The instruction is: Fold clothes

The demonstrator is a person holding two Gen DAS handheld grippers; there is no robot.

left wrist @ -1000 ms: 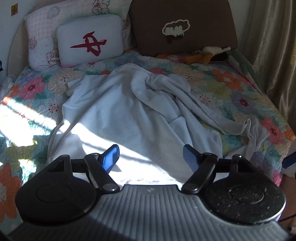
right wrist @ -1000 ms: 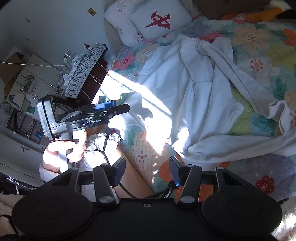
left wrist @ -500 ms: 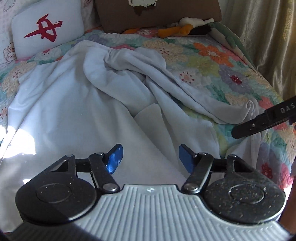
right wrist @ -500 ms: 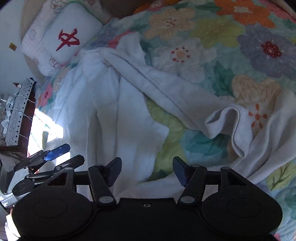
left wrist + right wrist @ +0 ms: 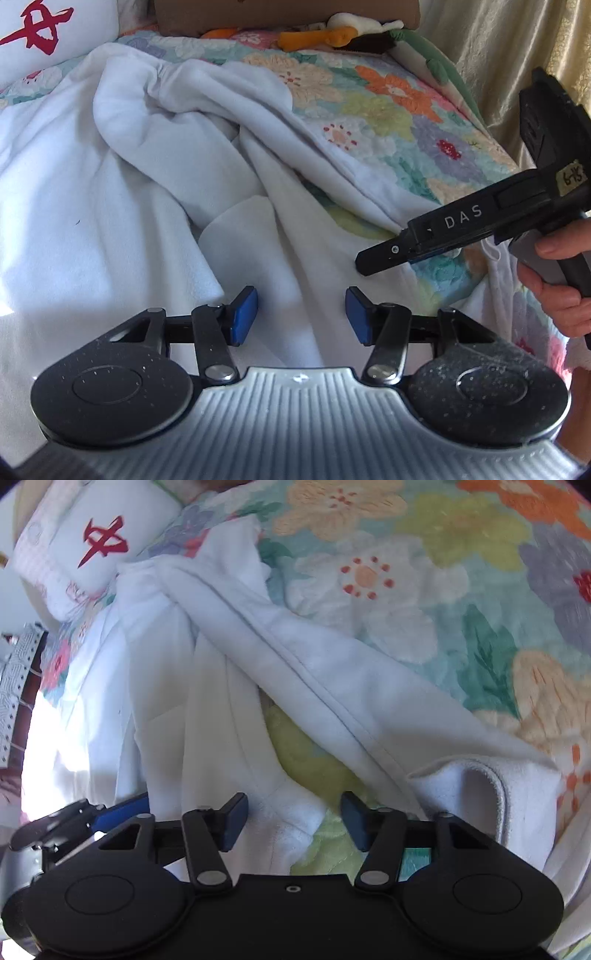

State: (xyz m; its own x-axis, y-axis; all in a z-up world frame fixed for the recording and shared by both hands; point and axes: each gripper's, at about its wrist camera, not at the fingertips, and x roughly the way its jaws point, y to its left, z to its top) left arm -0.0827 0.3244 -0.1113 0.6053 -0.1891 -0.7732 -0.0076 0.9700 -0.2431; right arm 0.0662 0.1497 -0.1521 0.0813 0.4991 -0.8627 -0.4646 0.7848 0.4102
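Rumpled white garment (image 5: 122, 221) on floral quilt (image 5: 388, 110)

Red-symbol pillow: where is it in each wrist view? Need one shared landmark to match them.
Left wrist: red-symbol pillow at top left corner, cropped.
Right wrist: same pillow at upper left, tilted.
Shared landmark: the white garment crumpled on the floral quilt, below the pillow.

We stood in a home bedroom: a bed under a floral quilt (image 5: 388, 110), a white pillow (image 5: 92, 542) with a red mark at its head, gold curtains (image 5: 487, 55) alongside.
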